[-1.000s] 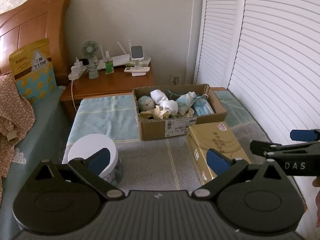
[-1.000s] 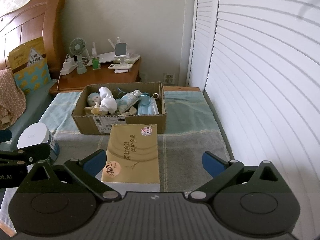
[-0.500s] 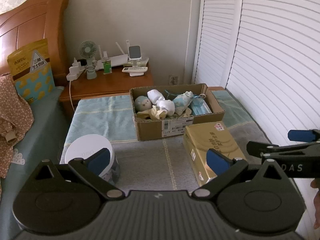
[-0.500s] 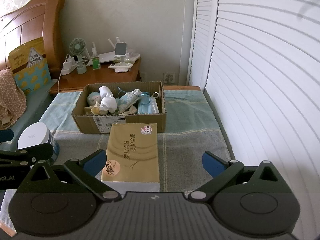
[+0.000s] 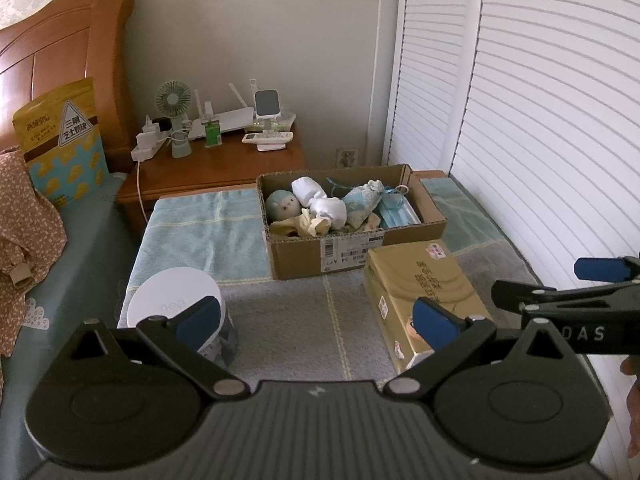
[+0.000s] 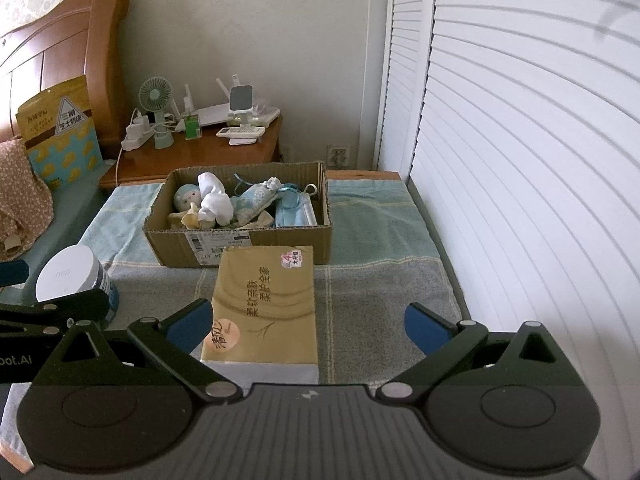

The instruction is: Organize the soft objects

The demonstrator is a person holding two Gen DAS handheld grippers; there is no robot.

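Both hand-held grippers point(image 5: 316, 316) point(image 6: 308, 322) unchanged, gaping, empty

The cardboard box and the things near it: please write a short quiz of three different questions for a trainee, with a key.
1. True or false: the cardboard box is closed with a lid.
2. Which thing lies directly in front of the box, touching its near wall? A) the golden tissue pack B) the white round container C) the small fan
3. Fill in: both the left tongs and the right tongs are ____ and hold nothing.

Key:
1. False; it is open, with a round doll head, white cloth and blue face masks inside.
2. A
3. open
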